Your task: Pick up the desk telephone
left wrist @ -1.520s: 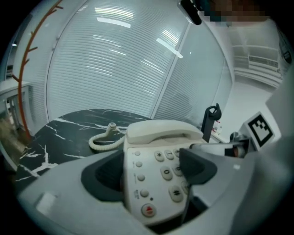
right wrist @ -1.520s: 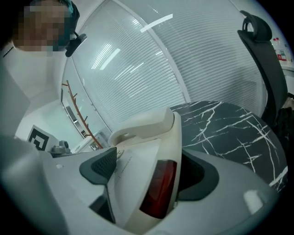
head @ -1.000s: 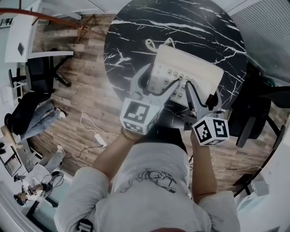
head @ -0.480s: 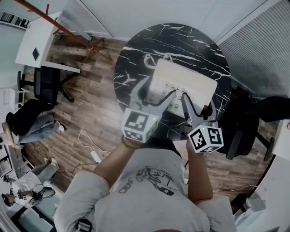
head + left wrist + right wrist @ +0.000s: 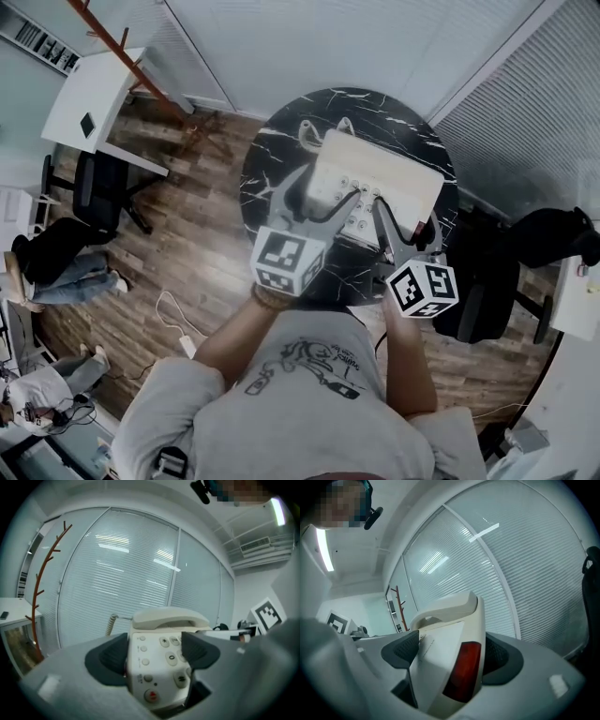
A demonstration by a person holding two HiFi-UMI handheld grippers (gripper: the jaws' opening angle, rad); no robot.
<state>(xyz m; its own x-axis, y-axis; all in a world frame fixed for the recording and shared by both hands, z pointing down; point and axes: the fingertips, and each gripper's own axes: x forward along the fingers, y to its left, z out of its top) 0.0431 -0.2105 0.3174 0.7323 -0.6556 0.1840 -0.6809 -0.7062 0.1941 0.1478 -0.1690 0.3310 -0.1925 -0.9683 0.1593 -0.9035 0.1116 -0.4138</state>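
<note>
Above the dark marbled worktop (image 5: 272,155), the telephone (image 5: 380,178) is being held in the air by two grippers, one at each near corner, apparently so that its weight is being shared and the handset (image 5: 169,618) is being kept in its cradle. The jaws of the left gripper (image 5: 325,194) are being closed, with the keypad corner pressed between the pads. The right gripper (image 5: 409,225) is being kept clamped across the opposite edge.

An office: glass partition walls with white slatted blinds (image 5: 117,588), a white rectangular desk (image 5: 105,94), black swivel chairs (image 5: 97,186), a rust-brown branching coat stand (image 5: 40,592).
</note>
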